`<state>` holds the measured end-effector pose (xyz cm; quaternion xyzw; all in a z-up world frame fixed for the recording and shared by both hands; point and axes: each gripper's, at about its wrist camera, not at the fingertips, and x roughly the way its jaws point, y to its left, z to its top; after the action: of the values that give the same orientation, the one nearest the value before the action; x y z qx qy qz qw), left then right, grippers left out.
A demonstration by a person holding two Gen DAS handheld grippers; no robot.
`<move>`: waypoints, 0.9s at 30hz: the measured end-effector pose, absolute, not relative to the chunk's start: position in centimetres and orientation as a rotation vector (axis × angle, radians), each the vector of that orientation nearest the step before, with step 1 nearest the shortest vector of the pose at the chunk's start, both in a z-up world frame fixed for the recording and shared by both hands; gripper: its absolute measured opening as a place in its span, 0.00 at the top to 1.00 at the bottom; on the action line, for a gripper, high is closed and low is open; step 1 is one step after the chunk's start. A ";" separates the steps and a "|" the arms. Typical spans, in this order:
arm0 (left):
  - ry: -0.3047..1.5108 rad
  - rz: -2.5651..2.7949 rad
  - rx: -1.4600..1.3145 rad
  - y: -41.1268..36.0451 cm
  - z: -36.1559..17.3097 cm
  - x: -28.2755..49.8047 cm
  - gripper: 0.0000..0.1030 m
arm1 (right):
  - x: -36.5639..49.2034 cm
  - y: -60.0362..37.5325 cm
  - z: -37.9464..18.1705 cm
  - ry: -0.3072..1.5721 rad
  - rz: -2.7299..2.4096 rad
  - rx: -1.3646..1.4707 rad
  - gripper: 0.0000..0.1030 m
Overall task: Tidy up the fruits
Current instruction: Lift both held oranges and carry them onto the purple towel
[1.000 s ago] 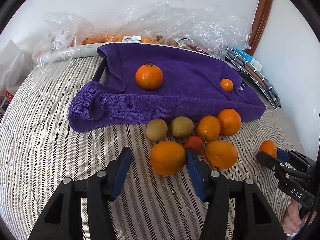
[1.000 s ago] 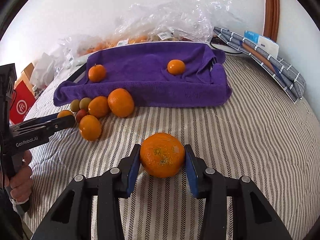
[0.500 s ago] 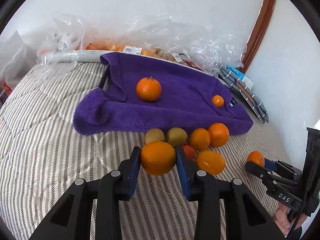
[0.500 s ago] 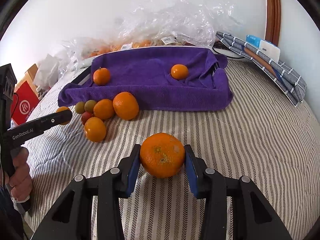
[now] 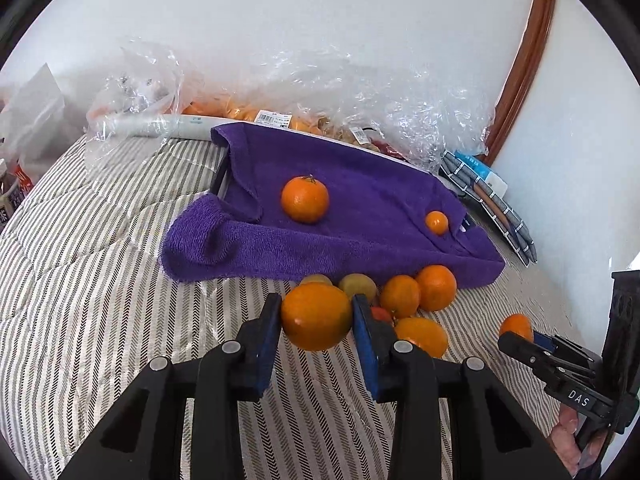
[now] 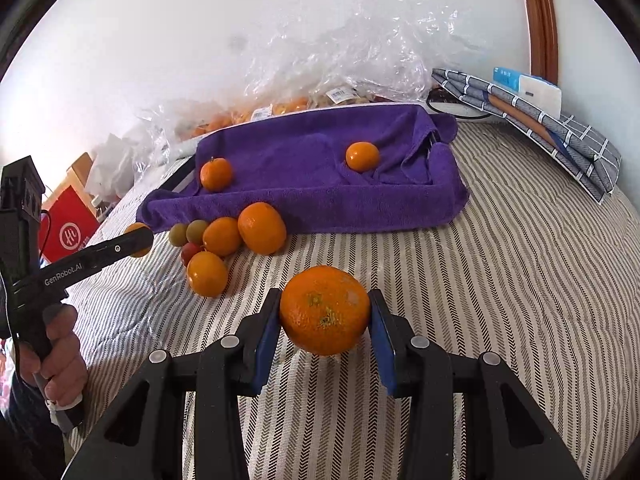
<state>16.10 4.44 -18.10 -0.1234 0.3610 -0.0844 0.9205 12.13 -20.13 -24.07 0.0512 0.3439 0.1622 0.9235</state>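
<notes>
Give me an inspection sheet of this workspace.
Surface: striped quilt, rumpled.
Job's things: purple towel over a tray, two oranges on it; fruit pile by its front edge, oranges, two greenish fruits, one red.
Clutter: plastic bags along the wall; folded checked cloth; red box.
Grippers: left gripper shut on an orange; right gripper shut on another orange.
Cables: thin wire by the left gripper's handle.
Surroundings: white wall, wooden frame.
</notes>
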 end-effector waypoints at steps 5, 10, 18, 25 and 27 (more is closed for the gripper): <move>0.724 -0.159 -0.270 5.0 -17.8 15.9 0.68 | 12.4 -20.7 -24.2 0.723 0.307 0.145 0.59; 0.718 -0.135 -0.303 5.9 -17.0 16.1 0.68 | 12.9 -21.4 -23.9 0.735 0.279 0.163 0.59; 0.651 -0.111 -0.241 5.8 -13.1 18.2 0.68 | 15.0 -22.0 -20.2 0.665 0.269 0.137 0.59; 0.642 -0.081 -0.225 5.3 -12.4 22.9 0.68 | 19.5 -21.8 -16.5 0.579 0.282 0.134 0.59; 0.643 -0.068 -0.224 5.4 -12.7 23.9 0.68 | 21.0 -21.7 -16.2 0.573 0.278 0.126 0.59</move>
<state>23.86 5.40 -12.70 -0.1099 0.3153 -0.0334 0.9420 21.03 -21.71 -16.24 0.0618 0.2814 0.1364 0.9478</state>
